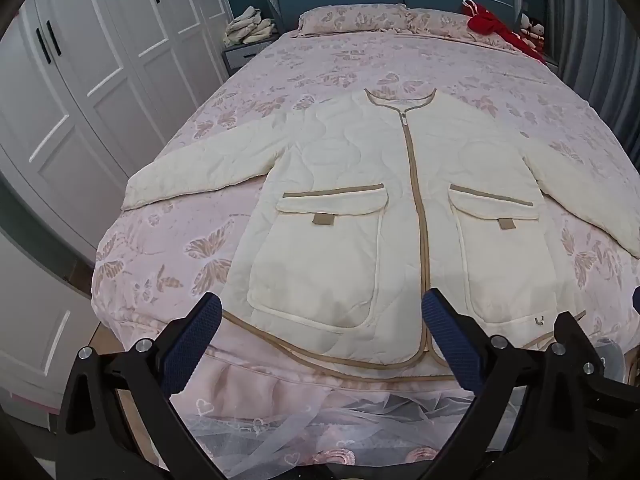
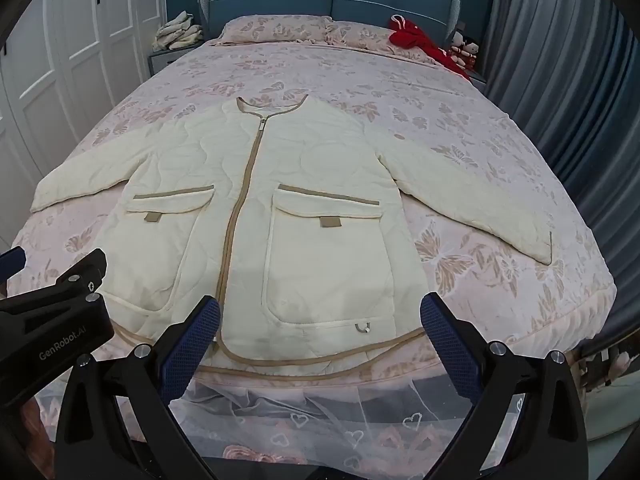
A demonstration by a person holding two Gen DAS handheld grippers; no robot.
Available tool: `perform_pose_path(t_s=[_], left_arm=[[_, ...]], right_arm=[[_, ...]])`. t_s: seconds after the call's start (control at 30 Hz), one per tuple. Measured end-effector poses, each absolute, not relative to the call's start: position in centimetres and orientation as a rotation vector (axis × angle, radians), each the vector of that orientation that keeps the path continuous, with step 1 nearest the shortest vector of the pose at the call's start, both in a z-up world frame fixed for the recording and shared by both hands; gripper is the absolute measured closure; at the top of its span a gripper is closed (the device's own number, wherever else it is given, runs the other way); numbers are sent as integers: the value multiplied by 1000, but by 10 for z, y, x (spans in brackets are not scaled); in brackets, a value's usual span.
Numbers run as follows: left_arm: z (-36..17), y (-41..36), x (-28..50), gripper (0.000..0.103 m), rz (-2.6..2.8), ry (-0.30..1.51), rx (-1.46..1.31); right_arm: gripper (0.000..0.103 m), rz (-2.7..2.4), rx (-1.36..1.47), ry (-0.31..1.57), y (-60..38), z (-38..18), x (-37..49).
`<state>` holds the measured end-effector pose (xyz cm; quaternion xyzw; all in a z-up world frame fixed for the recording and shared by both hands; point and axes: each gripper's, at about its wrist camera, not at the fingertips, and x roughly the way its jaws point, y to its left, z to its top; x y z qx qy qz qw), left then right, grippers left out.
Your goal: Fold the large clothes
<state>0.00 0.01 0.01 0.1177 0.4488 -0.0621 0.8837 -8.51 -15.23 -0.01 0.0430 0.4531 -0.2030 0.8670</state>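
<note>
A cream quilted jacket [image 1: 360, 184] with tan trim, a zipped front and two big patch pockets lies flat, front up, on the bed, sleeves spread to both sides; it also shows in the right wrist view [image 2: 240, 200]. My left gripper [image 1: 322, 312] is open and empty, hovering just before the hem at the foot of the bed. My right gripper [image 2: 320, 312] is open and empty too, before the hem on the right half. The left gripper's body shows at the left edge of the right wrist view [image 2: 60, 312].
The bed has a pink butterfly quilt [image 1: 280, 80] and a lace skirt [image 2: 320, 412] at the foot. A red garment [image 2: 416, 38] and dolls [image 2: 464, 50] lie by the pillows. White wardrobes [image 1: 80, 80] stand left, grey curtains [image 2: 560, 80] right, a nightstand with folded cloth [image 1: 248, 28].
</note>
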Motion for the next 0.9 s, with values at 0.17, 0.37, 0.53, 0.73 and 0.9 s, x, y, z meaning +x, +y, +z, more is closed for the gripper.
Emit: perform_pose_path(t_s=[0.17, 0.37, 0.53, 0.73, 0.9], left_arm=[[1, 1, 0, 5, -131, 930, 245], [0, 0, 0, 5, -125, 929, 251], [0, 0, 0, 5, -124, 927, 252], [3, 5, -2, 5, -121, 929, 247], [4, 10, -1, 5, -119, 932, 246]], right_arm=[[5, -427, 87, 952, -151, 0, -85], [5, -431, 84, 950, -151, 1, -85], [5, -431, 84, 949, -152, 1, -85], [5, -431, 80, 948, -147, 1, -86], [5, -430, 85, 947, -148, 4, -85]])
